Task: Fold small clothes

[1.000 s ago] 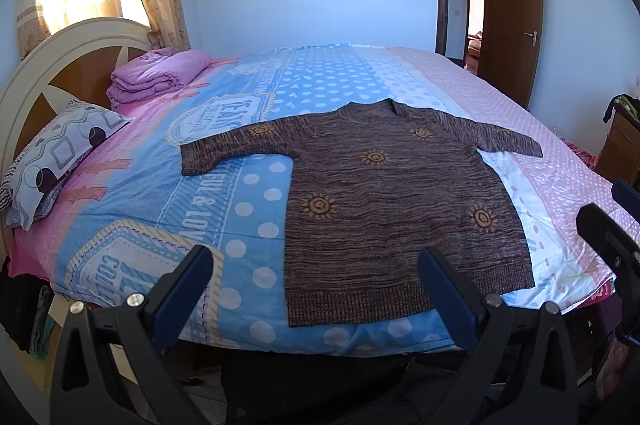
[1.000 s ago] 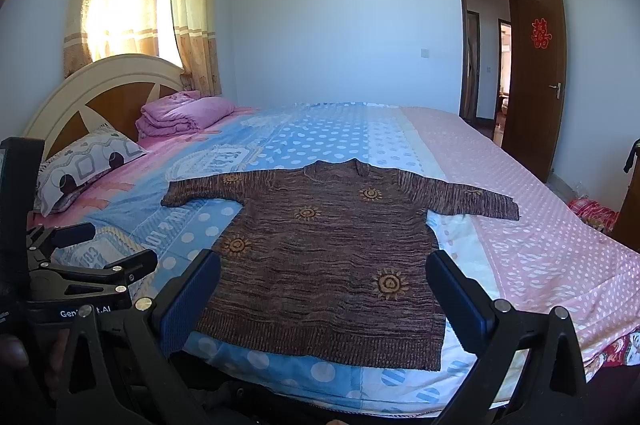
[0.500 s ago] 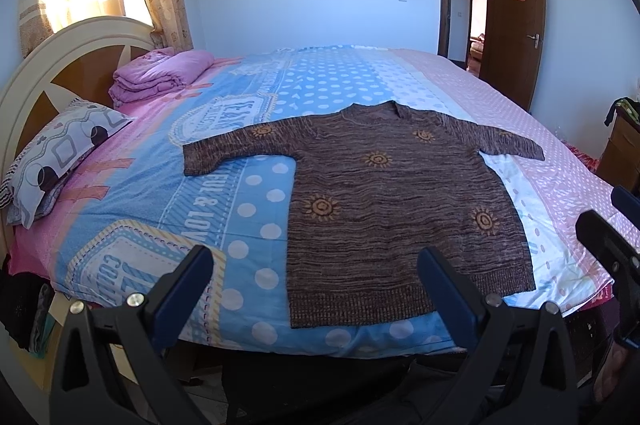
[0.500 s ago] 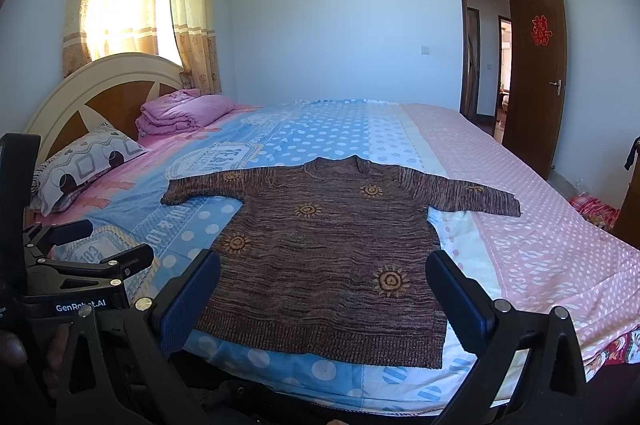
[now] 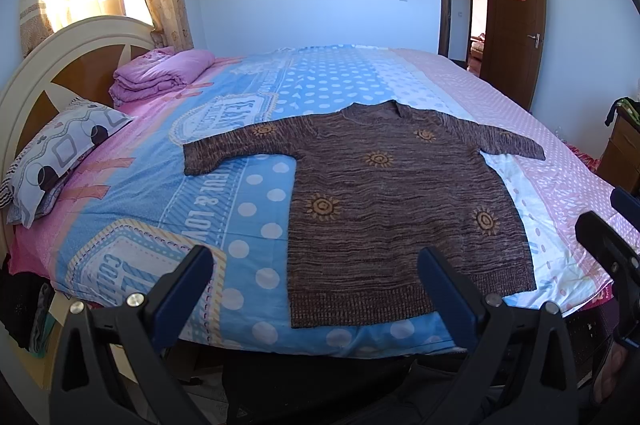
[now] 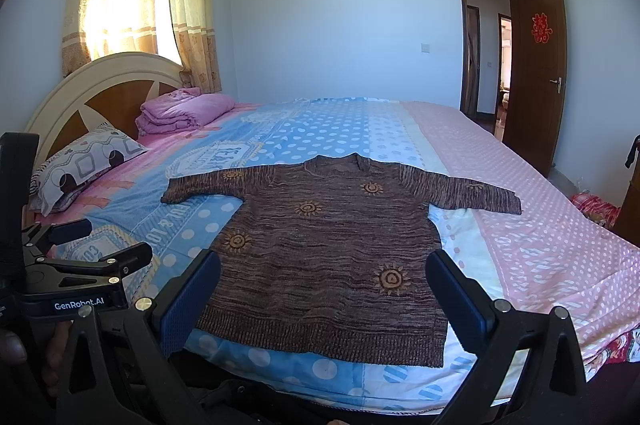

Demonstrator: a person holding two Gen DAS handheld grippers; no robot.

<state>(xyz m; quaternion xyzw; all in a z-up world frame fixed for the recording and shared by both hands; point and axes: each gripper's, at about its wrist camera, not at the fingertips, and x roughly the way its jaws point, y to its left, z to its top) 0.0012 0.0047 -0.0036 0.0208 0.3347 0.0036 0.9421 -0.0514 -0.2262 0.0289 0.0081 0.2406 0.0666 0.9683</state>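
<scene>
A brown knitted sweater (image 5: 392, 201) (image 6: 332, 253) with orange sun motifs lies flat on the bed (image 5: 240, 193), both sleeves spread sideways and its hem toward me. My left gripper (image 5: 316, 295) hovers open just short of the bed's near edge, below the hem's left part, holding nothing. My right gripper (image 6: 324, 301) is open too, in front of the hem, with nothing between its fingers. In the right wrist view the left gripper (image 6: 86, 249) shows at the far left, and a hand grips it.
A patterned pillow (image 5: 60, 153) and a folded pink blanket (image 5: 160, 73) lie by the headboard (image 6: 100, 85) on the left. An open wooden door (image 6: 532, 73) stands at the back right. A wooden cabinet (image 5: 620, 157) is beside the bed's right edge.
Both grippers have barely shifted; the view rose very slightly and the sweater sits a touch lower in frame. The sweater has not moved.
</scene>
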